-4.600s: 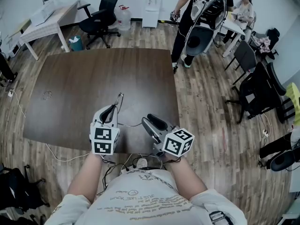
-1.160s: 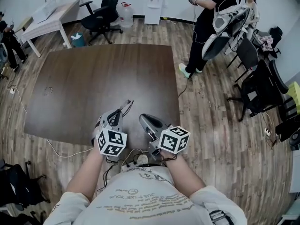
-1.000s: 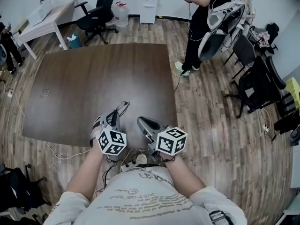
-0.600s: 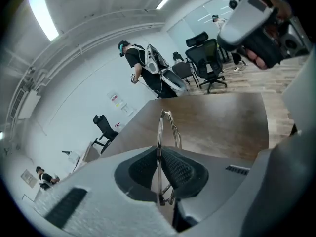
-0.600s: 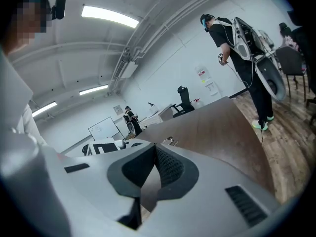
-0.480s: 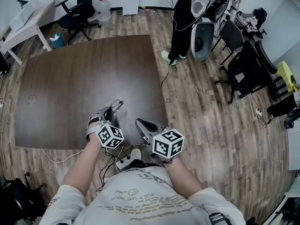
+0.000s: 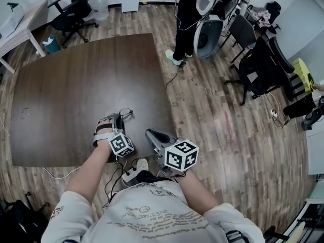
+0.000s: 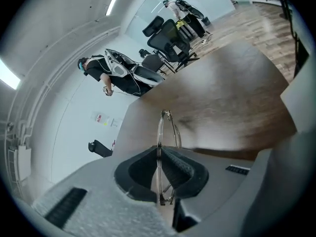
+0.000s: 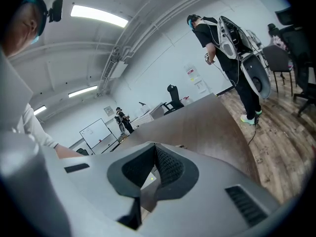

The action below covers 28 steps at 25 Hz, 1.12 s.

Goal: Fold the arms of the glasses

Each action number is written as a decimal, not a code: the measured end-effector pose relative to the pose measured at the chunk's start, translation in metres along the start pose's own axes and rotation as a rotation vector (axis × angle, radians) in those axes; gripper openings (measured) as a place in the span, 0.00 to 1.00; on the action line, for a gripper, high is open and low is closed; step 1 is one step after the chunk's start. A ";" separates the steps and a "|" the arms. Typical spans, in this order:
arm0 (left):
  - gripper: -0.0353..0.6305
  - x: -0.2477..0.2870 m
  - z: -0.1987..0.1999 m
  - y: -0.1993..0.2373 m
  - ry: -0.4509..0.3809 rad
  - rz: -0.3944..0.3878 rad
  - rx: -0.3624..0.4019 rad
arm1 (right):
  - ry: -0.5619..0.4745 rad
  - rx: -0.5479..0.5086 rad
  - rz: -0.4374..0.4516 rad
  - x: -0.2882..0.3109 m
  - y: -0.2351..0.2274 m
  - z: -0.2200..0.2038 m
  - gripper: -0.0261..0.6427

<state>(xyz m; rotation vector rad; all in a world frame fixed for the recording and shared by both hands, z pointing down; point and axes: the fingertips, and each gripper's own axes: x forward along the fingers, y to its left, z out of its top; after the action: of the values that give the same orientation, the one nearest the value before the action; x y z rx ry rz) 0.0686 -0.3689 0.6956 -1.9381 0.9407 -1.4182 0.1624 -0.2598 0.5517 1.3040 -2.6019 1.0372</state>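
Thin wire-framed glasses (image 8: 160,132) stand edge-on between the dark pads of my left gripper (image 8: 159,154), which is shut on them; the frame sticks out past the fingertips over the brown table (image 8: 222,112). In the head view my left gripper (image 7: 117,119) hangs low over the near right part of the table (image 7: 76,85), the glasses (image 7: 125,114) just a thin loop at its tip. Beside it, my right gripper (image 7: 151,134) hovers at the table's near right corner. Its jaws (image 9: 154,152) are shut with nothing between them.
A person (image 7: 186,14) with gear stands on the wood floor past the table's far right corner. Office chairs (image 7: 258,59) stand at the right. Cables and a power strip (image 7: 134,174) lie on the floor under the near edge.
My left gripper has sunk toward the table and rolled, still holding the glasses. The right gripper has drifted slightly. The head view has swung right, so the table sits further left.
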 end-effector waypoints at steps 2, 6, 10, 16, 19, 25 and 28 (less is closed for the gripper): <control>0.11 0.007 -0.003 -0.001 0.014 0.009 -0.009 | 0.002 0.013 0.001 0.002 -0.003 0.001 0.06; 0.11 0.017 -0.004 -0.002 0.032 0.034 0.016 | 0.002 0.033 -0.007 0.003 -0.009 0.005 0.06; 0.11 0.022 -0.008 -0.003 0.037 0.052 0.053 | 0.012 0.044 -0.014 0.007 -0.012 0.005 0.06; 0.12 0.033 -0.021 -0.017 0.081 -0.010 0.042 | 0.044 0.017 -0.015 0.017 -0.011 0.002 0.06; 0.15 0.032 -0.023 -0.018 0.083 -0.023 0.043 | 0.045 0.020 -0.018 0.018 -0.011 0.002 0.06; 0.23 0.029 -0.020 -0.014 0.062 -0.058 -0.025 | 0.044 0.023 -0.020 0.022 -0.012 0.003 0.06; 0.25 0.019 -0.020 -0.015 0.046 -0.091 -0.104 | 0.041 0.019 -0.014 0.025 -0.008 0.003 0.06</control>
<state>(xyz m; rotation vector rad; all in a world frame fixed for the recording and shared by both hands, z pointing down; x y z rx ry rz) 0.0563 -0.3758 0.7232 -2.0551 0.9760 -1.4982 0.1525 -0.2821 0.5621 1.2886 -2.5564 1.0773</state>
